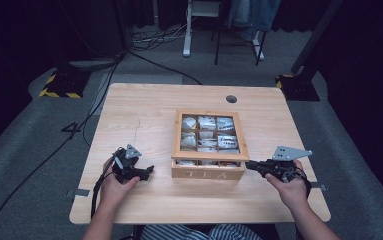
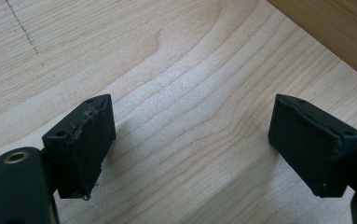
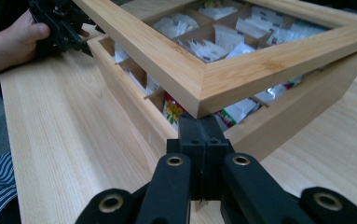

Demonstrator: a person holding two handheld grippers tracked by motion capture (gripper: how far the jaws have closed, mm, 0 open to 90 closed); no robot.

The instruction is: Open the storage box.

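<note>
Your right gripper [image 1: 251,165] sits at the front right corner of the tea box [image 1: 208,172], its jaws pressed together with nothing between them, their tips wedged under the corner of the lid [image 3: 199,84], which stands slightly raised above the box wall. The box rests near the middle of the desk [image 1: 144,115], its compartments holding tea bags [image 3: 213,46] visible through the lid's window. Your left gripper [image 1: 146,172] hovers low over bare desk just left of the box, jaws wide apart and empty. A cable hole [image 1: 231,99] lies behind the box, well apart.
</note>
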